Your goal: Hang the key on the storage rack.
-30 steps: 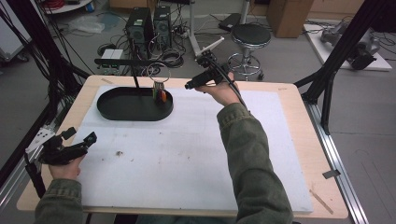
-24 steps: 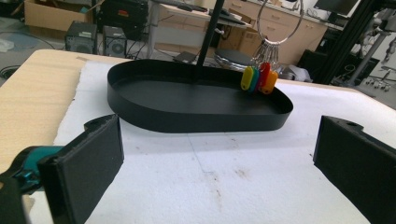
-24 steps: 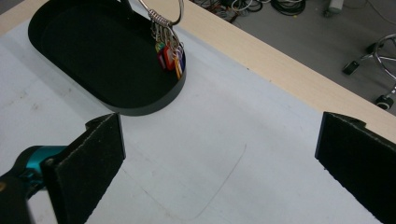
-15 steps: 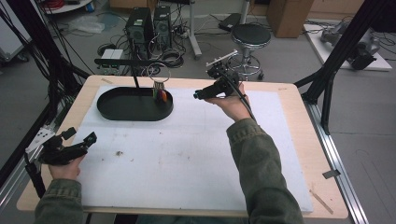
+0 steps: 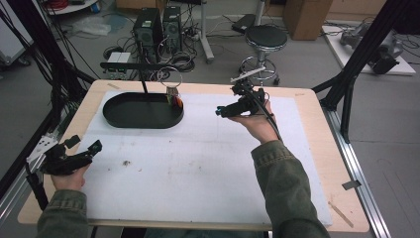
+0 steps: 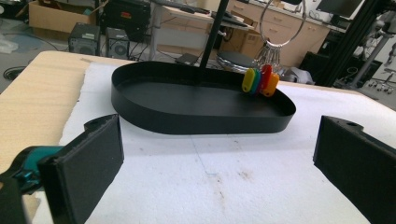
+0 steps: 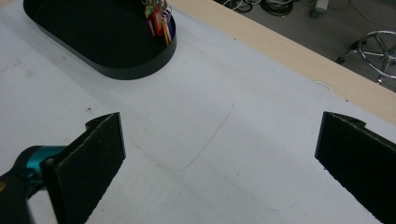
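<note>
Right claw (image 5: 221, 112) has pulled back from the tray (image 5: 119, 120) since 1 s ago. It was near the keys (image 5: 174, 98) then; now it hangs over the white mat (image 5: 198, 163), w/ its jaws wide apart & nothing in them. Left claw (image 5: 84, 147) hasn't moved; it sits low by the mat's near left edge, jaws also wide apart, empty.

Keys w/ colored tags hang on a ring (image 6: 281, 18) from the black stand (image 6: 212, 37), tags dangling at the tray's right end. From the right claw they lie ahead & to its left, near. From the left claw they're ahead & well apart. Bunch hangs straight up & down. Right hand (image 5: 257, 124) is nearer, so prob. it goes next.
</note>
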`<act>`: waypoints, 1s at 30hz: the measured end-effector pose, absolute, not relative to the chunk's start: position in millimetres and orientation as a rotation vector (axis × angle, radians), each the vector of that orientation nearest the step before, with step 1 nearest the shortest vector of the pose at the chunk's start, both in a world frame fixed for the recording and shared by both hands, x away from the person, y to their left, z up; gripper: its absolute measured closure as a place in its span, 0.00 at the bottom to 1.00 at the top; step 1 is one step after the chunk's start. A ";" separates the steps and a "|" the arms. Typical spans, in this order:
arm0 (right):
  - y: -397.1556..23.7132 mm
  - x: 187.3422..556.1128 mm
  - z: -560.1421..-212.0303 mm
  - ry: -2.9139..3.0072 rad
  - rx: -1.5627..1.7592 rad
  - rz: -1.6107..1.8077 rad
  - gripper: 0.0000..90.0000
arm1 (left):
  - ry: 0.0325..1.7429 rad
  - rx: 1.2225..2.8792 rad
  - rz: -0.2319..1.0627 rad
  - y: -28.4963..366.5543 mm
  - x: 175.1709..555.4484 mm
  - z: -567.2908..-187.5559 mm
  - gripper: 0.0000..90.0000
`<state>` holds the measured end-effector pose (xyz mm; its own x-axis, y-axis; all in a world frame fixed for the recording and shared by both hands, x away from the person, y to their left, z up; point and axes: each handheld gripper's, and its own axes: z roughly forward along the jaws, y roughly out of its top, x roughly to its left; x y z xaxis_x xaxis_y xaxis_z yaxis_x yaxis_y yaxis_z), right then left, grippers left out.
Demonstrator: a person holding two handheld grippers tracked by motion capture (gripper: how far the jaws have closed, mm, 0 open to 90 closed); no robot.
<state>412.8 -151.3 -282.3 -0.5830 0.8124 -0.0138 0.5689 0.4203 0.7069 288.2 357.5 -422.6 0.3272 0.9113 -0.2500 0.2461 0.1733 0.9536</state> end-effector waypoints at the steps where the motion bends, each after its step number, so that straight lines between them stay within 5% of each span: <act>1: -152.8 411.7 -283.0 2.322 1.187 0.949 0.01 | 1.179 1.344 0.674 357.7 288.2 -422.6 0.02; 30: -223.0 362.2 -338.2 2.243 1.329 1.025 0.01 | 1.178 1.355 0.673 356.7 287.1 -422.3 0.02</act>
<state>362.2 -223.0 -338.2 -0.5057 0.8599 0.0701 0.6156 0.3027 0.7276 287.1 356.7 -422.3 0.3294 0.9117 -0.2454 0.2518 0.1657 0.9535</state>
